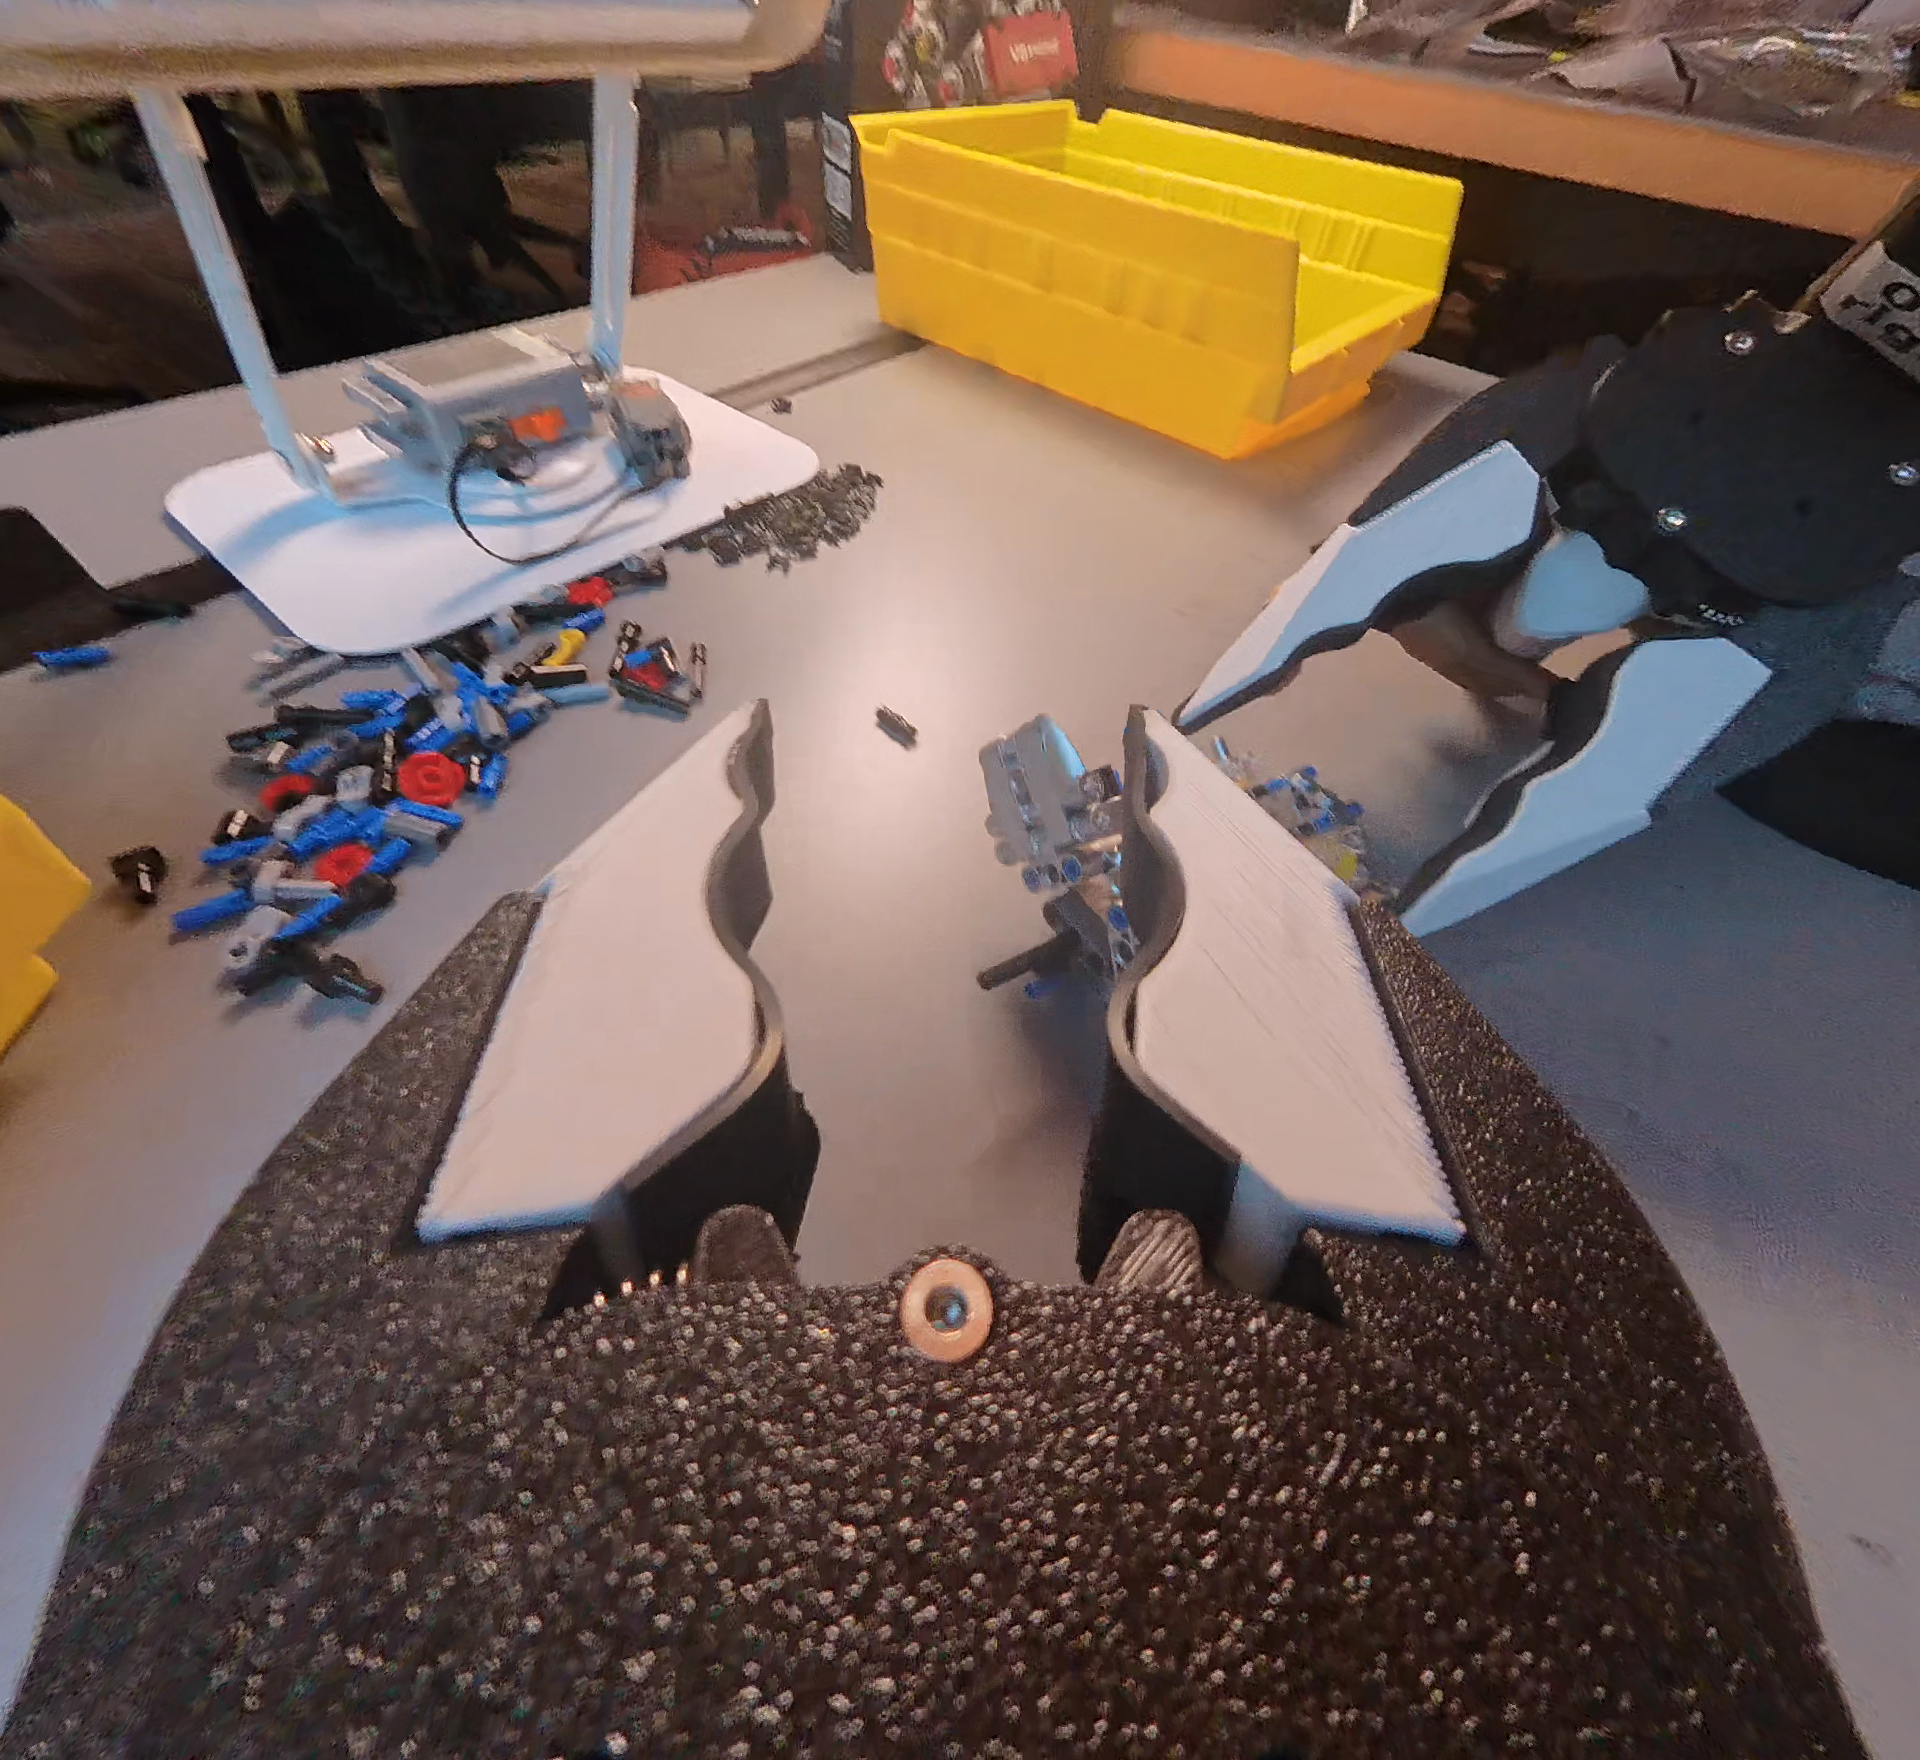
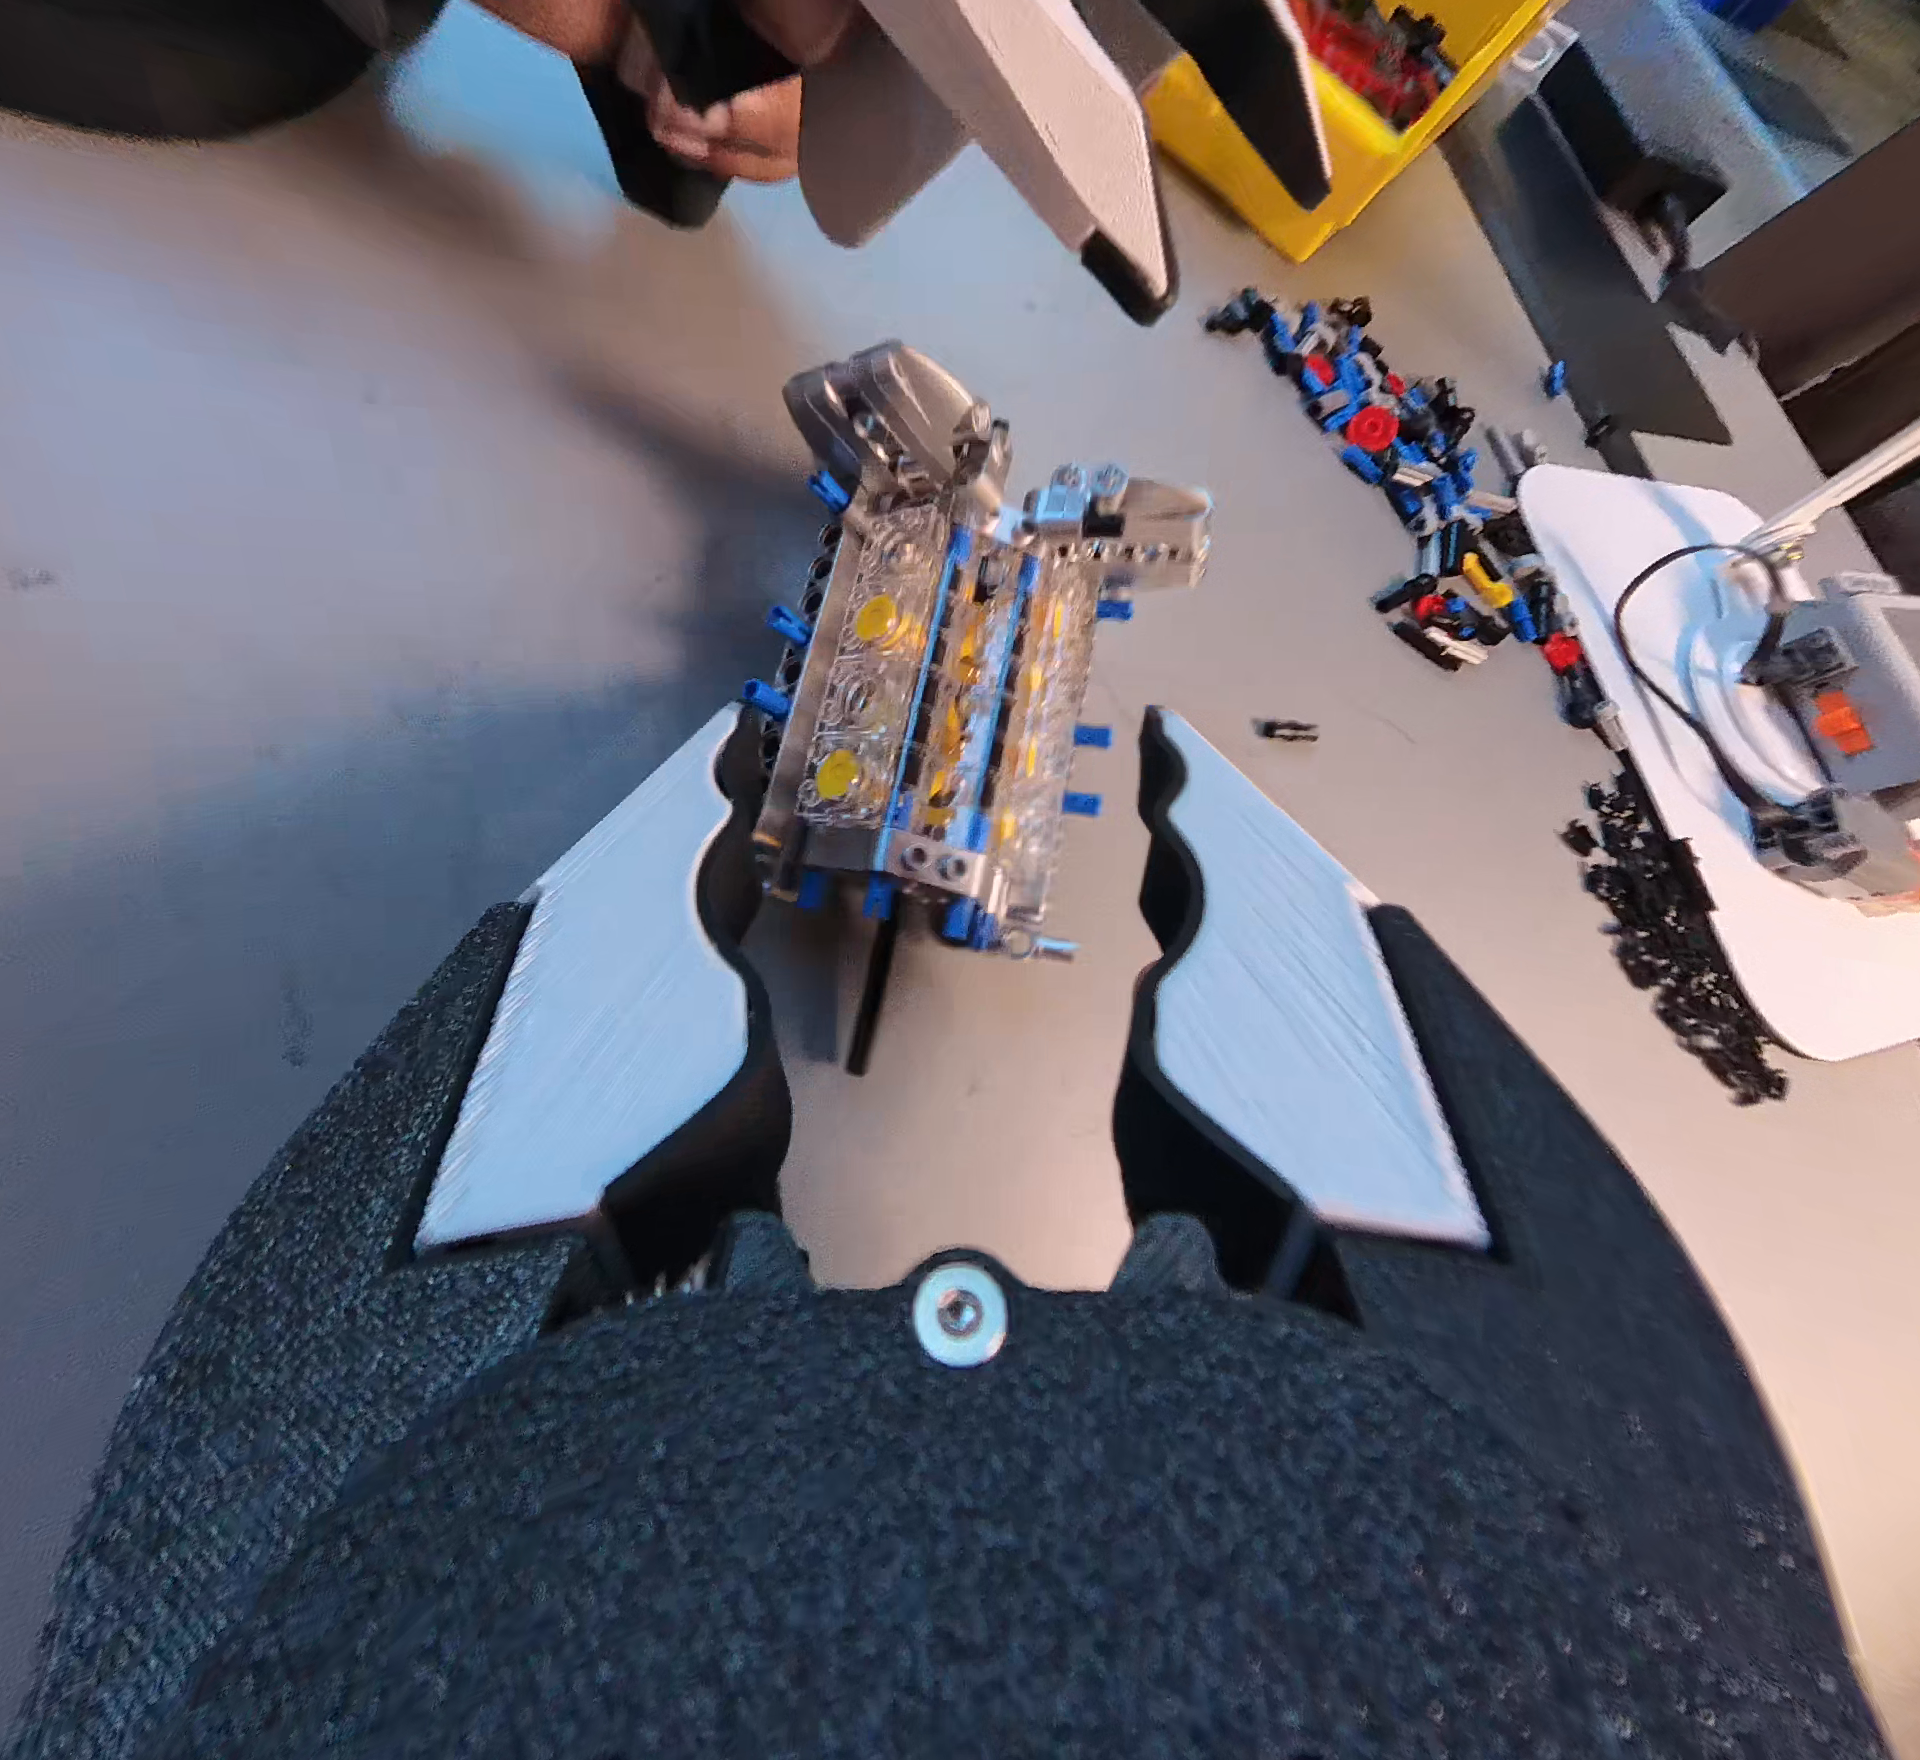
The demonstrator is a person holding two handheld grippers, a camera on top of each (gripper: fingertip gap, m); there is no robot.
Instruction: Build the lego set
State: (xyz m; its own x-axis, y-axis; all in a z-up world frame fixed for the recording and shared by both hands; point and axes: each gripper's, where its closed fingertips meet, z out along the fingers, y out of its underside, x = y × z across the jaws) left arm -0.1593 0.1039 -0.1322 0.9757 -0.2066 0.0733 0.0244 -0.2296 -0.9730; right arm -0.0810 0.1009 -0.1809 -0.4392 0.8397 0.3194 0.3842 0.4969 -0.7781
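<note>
A small brick-built engine model (image 2: 935,692), grey and clear with blue pins and yellow pieces, stands on the grey table (image 2: 312,567). My right gripper (image 2: 940,734) is open, and the model's near end sits between its fingers, close to the left finger. In the left wrist view the model (image 1: 1049,827) is partly hidden behind my right finger. My left gripper (image 1: 951,723) is open and empty, just left of the model. The right gripper (image 1: 1309,806) shows open at the right of the left wrist view. The left gripper (image 2: 1226,235) hangs above the model in the right wrist view.
A pile of loose blue, black, red and grey pieces (image 1: 384,785) lies left. A white stand base (image 1: 416,547) carries a grey motor unit (image 1: 520,411) with a cable. A heap of black pins (image 1: 800,515) lies beside it. Yellow bins (image 1: 1143,287) stand at the back.
</note>
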